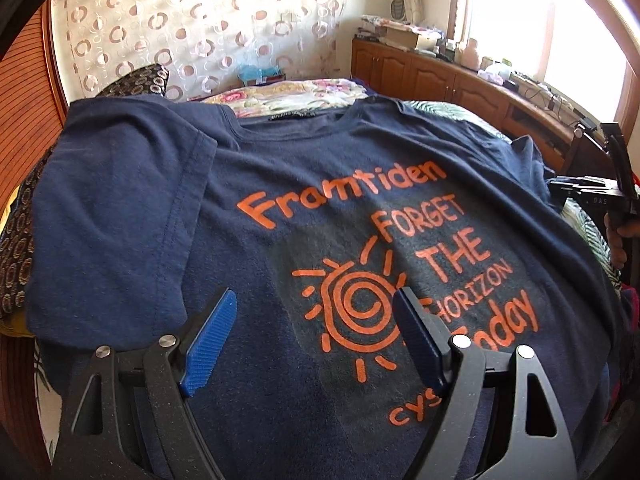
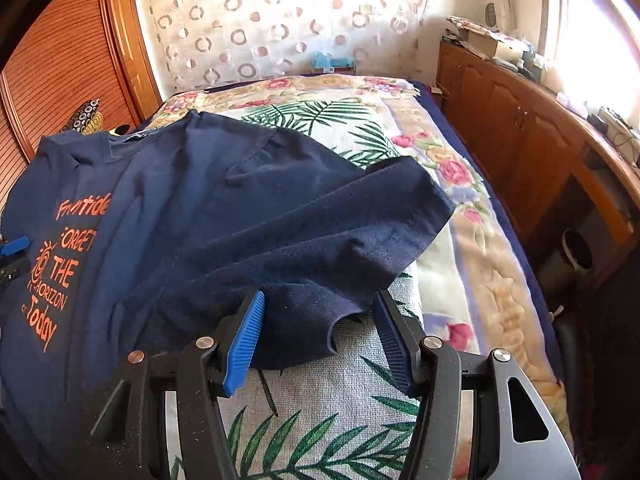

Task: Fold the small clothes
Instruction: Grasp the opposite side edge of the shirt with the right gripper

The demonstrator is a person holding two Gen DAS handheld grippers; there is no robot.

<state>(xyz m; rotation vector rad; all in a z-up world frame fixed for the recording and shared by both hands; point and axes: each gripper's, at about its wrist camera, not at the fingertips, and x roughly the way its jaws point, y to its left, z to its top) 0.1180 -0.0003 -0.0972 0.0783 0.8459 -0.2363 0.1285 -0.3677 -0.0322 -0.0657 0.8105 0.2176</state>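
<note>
On the bed, a navy-blue cotton T-shirt [image 1: 248, 208] with orange printed lettering lies front-up, print facing the cameras, collar toward the far wall. It sits on a grey palm-leaf-patterned cloth [image 2: 320, 412], which lies over a floral quilted bedspread [image 2: 476, 240].

Left gripper [image 1: 316, 340]: blue ribbed pads spread wide, nothing between them. It hovers over the lower chest area of the shirt, straddling the orange sun graphic [image 1: 360, 316]. Can't tell whether the pads touch the fabric.

Right gripper [image 2: 320, 336]: blue pads also apart, not clamped on anything. The shirt's right short sleeve [image 2: 320, 240] lies bunched and creased, and its lower edge sits between the two pads. Contact with the pads is unclear.

Left short sleeve [image 1: 116, 208] lies flat, spread out to the side. In the left wrist view, the right gripper shows at the far right edge of the shirt, with part of the person's hand [image 1: 618, 236] on its handle.

Background: wooden low cabinet [image 2: 520, 128] along the bright window side with clutter on top, sheer circle-patterned curtain [image 1: 200, 28] at the far wall, slatted wooden wardrobe door [image 2: 60, 68] on the left.
</note>
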